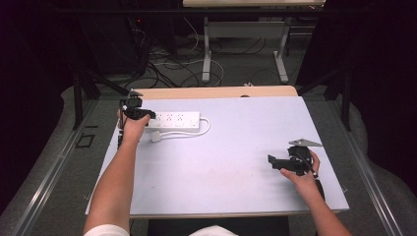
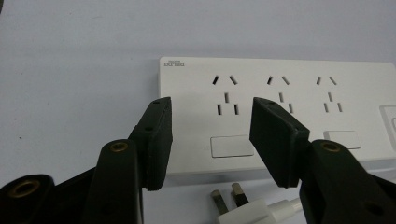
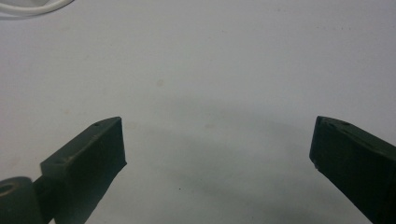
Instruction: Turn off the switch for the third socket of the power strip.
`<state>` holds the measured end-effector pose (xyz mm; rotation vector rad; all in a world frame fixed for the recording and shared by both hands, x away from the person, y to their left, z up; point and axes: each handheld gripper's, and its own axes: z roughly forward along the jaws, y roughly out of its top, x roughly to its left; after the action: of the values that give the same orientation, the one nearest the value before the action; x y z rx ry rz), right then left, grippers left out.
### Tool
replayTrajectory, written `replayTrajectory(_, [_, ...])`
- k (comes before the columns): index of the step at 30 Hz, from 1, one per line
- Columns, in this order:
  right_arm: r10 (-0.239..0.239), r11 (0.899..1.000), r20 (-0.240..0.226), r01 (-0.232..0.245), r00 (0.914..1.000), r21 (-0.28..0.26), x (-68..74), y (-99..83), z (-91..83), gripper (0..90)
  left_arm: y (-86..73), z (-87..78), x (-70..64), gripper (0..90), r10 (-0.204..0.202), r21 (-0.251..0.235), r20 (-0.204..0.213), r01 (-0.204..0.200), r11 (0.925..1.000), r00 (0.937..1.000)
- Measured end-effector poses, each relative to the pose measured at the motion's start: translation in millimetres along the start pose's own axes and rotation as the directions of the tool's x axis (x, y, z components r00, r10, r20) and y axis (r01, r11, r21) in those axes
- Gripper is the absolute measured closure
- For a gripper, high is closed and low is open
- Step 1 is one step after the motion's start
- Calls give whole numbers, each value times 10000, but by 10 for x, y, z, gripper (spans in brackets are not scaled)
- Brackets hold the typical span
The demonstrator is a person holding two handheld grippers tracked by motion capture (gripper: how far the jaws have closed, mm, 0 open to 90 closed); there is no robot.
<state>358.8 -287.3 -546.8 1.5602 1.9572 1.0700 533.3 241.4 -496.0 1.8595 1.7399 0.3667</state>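
A white power strip (image 1: pixel 176 119) with three socket groups lies flat at the table's far left. Its white plug (image 1: pixel 156 136) rests on the table just in front of it, and the cord (image 1: pixel 206 129) loops round the strip's right end. My left gripper (image 1: pixel 141 114) hovers at the strip's left end. In the left gripper view the gripper (image 2: pixel 210 135) is open, its jaws framing the first socket of the strip (image 2: pixel 299 74), with the plug's prongs (image 2: pixel 231 198) below. My right gripper (image 1: pixel 276 162) stands wide open over bare table at the right; between its fingers (image 3: pixel 217 144) is nothing.
The pale tabletop (image 1: pixel 231 157) has a wooden strip along its far edge. A bit of white cord (image 3: pixel 28 8) curves at the top left of the right gripper view. Beyond the table are a desk frame and floor cables.
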Motion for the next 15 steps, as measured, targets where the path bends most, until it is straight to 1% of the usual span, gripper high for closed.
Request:
replayTrajectory(2, [7,10000,-1,-7,10000,-4,1,0,0,29,4,-9,-3,485,-1,19,-29,1,10000,10000])
replayTrajectory(3, [-6,10000,-17,6,10000,-2,2,0,0,29,4,-8,-2,463,25,18,-12,-25,10000,10000])
replayTrajectory(4, [-6,10000,-17,6,10000,-2,2,0,0,29,2,-1,-4,463,-24,-1,17,24,10000,10000])
replayTrajectory(5, [-2,10000,-14,2,10000,2,1,-1,1,29,1,4,-4,433,-3,31,74,2,10000,10000])
replayTrajectory(6, [-5,10000,-13,5,10000,1,1,-1,2,29,5,-3,-5,430,60,179,58,-61,9998,10000])
replayTrajectory(8, [-3,10000,-15,3,10000,0,1,-1,1,29,-1,1,-15,431,63,69,-27,-63,10000,10000])
replayTrajectory(10, [-2,10000,-20,2,10000,4,2,-1,1,30,3,-16,-20,429,93,194,16,-93,9998,10000])
replayTrajectory(12, [-13,10000,-22,13,10000,2,2,-1,1,30,-2,-16,-29,420,141,29,-34,-141,9999,9999])
replayTrajectory(13, [-46,10000,-21,46,10000,-6,0,-1,1,30,-4,-20,-35,403,72,-20,-44,-72,10000,10000])
replayTrajectory(15, [-43,10000,-22,43,10000,-4,0,0,0,30,-7,-26,-36,397,31,-164,20,-31,9999,10000])
